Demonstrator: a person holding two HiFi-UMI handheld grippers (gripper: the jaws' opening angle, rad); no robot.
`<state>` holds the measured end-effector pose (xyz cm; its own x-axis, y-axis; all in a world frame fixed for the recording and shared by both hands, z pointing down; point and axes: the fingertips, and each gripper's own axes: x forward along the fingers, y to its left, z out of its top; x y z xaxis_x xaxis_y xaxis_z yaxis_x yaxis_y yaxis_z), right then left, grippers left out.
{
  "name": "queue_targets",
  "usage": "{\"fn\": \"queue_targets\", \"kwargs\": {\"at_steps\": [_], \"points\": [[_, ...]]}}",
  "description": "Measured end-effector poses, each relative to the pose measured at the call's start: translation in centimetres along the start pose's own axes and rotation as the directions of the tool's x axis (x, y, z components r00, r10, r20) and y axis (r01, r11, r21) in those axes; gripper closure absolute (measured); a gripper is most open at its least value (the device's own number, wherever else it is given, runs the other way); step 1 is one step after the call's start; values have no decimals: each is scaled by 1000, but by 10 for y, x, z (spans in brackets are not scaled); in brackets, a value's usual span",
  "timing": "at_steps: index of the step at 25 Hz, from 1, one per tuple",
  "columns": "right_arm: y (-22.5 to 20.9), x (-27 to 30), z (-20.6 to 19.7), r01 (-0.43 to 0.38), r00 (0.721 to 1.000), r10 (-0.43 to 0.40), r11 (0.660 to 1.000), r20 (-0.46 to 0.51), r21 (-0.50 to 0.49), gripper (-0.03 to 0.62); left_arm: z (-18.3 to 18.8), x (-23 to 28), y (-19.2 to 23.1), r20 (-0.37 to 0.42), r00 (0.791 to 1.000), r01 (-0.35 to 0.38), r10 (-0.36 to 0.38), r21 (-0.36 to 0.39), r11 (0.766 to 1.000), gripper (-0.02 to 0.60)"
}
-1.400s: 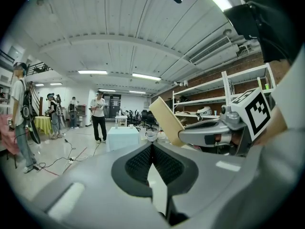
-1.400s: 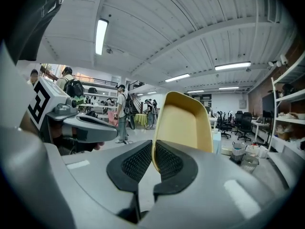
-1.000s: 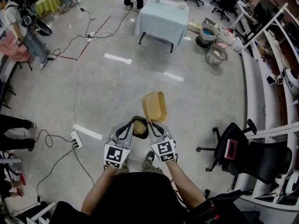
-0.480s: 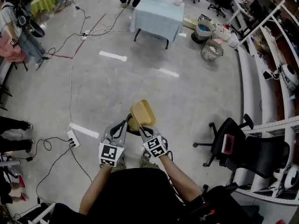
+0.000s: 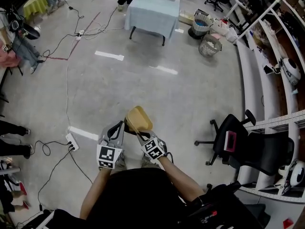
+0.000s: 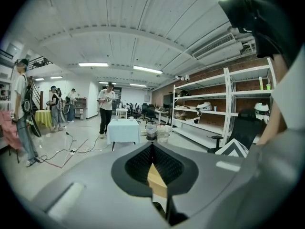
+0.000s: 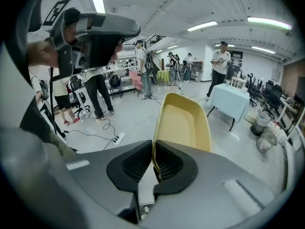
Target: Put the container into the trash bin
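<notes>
- Gripping the yellow container [image 7: 183, 123] by one thin side wall, the right claw [image 7: 153, 163] has its pads clamped on the rim. The open tray stands up and away from the jaws at centre frame.
- From the head view, the container sits dead centre, just above both claws, over the bare floor [image 5: 190, 94].
- Left claw [image 6: 152, 171] is pinched closed too, with a tan sliver between its pads. Something dark peeks out at its tip, under the container's left edge. I read that as the trash bin [image 5: 127, 123], mostly hidden.
- Handling call: it looks light, thin and moulded. It seems stiff enough to keep its shape, but likely to flex or swing on a one-edge pinch.
- The wall is smooth, so slip is the worry. The rim lip is the sensible hold, as taken here.
- It looks hardly fragile, I'd judge, so a short drop into the bin should do no harm.
</notes>
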<state>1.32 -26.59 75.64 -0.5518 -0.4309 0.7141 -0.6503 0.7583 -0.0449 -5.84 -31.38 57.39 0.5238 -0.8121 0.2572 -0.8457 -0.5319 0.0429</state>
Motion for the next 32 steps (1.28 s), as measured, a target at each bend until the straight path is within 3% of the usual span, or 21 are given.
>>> {"fn": "queue_targets", "kwargs": {"at_steps": [15,32], "points": [[0,19,-22,-19,995,15,999,-101,-45,557,-9,-10,2,-30,1000,-5,4,-12,1000,597],[-14,22,-32,-17,991,8,998,-132,-66,549,-8,-12,14,-36,999,-37,37,-15,999,597]]}}
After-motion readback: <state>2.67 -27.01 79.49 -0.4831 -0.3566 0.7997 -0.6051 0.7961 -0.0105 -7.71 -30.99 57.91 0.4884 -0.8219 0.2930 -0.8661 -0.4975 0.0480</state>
